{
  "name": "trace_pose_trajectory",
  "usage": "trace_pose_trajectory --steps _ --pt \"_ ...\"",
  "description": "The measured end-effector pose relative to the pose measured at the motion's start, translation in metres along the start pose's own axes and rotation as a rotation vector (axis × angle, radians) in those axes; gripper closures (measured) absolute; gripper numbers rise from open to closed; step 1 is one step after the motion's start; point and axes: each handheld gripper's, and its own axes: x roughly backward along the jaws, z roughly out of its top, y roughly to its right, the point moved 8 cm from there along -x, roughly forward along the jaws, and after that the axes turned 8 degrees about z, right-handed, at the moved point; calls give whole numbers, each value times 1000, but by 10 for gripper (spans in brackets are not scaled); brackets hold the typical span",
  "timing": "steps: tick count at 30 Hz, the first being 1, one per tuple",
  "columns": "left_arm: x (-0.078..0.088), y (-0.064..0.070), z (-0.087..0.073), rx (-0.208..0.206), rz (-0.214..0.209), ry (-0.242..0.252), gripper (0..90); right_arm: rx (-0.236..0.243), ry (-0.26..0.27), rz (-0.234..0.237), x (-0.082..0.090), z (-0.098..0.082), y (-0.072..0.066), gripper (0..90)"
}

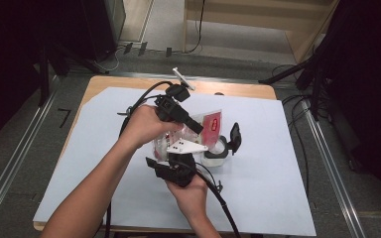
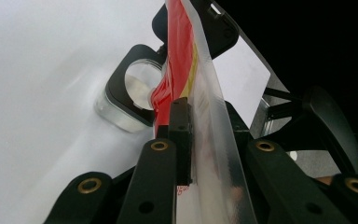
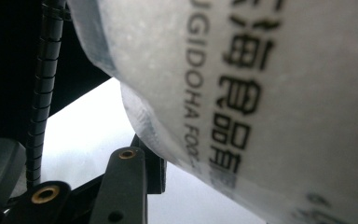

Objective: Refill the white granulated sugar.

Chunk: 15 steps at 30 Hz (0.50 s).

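Left gripper (image 2: 191, 135): your jaws clamp the clear plastic pouch (image 2: 205, 93) with red label.
Right gripper (image 1: 178, 166): clamps the pouch's white body.
Print: "FOO…", partly cut off.

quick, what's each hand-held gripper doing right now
Left hand-held gripper: shut on the clear bag's flat edge.
Right hand-held gripper: shut on the same bag's body.

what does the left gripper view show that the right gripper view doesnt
Left gripper view alone: the bag's red and yellow print, its clear sealed edge clamped between the left gripper jaws, and a clear container with a black-rimmed mouth on the white sheet.
Right gripper view alone: black lettering on the bag's frosted side, close up.
Both: the plastic bag and white sheet.
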Motion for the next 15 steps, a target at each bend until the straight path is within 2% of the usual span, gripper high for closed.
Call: trace_pose_trajectory --steps 4,15 --pt "0 1 3 13 -13 13 797 5 3 -5 1 1 -1 606" --pt "0 1 5 15 13 13 816 -3 10 -6 2 3 0 630"
